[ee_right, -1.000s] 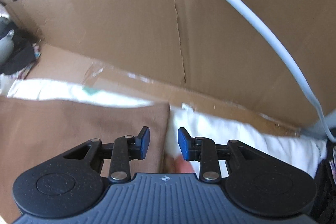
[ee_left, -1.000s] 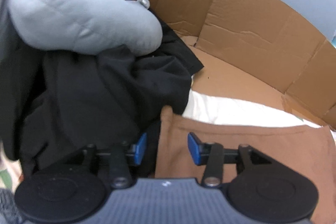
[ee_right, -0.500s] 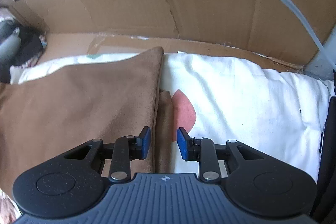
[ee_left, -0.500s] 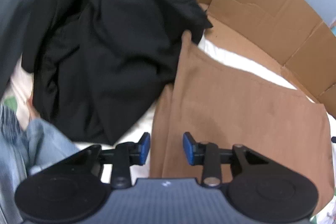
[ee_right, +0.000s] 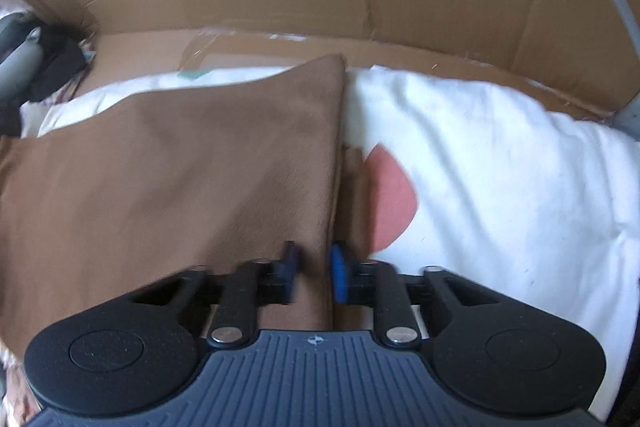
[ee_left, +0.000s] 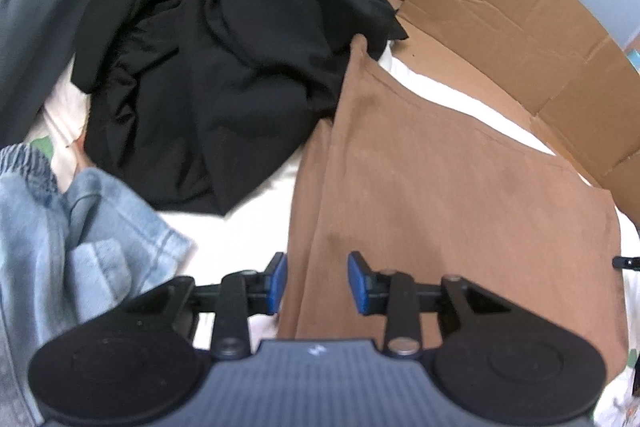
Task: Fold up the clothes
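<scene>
Both your grippers sit at the near edge of the brown garment, one at each side.

Your left gripper (ee_left: 316,283) is spread over the brown garment's (ee_left: 460,195) left folded edge, with the black clothes (ee_left: 224,75) lying just left of it. Your right gripper (ee_right: 314,277) has narrowed around the garment's right edge, jaws a little apart, on the white sheet (ee_right: 500,163).

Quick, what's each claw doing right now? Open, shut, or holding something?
Left claw: open, poised over the left edge of the brown garment, gripping nothing.
Right claw: open, with the garment's right edge between its blue pads, not pinched.
</scene>
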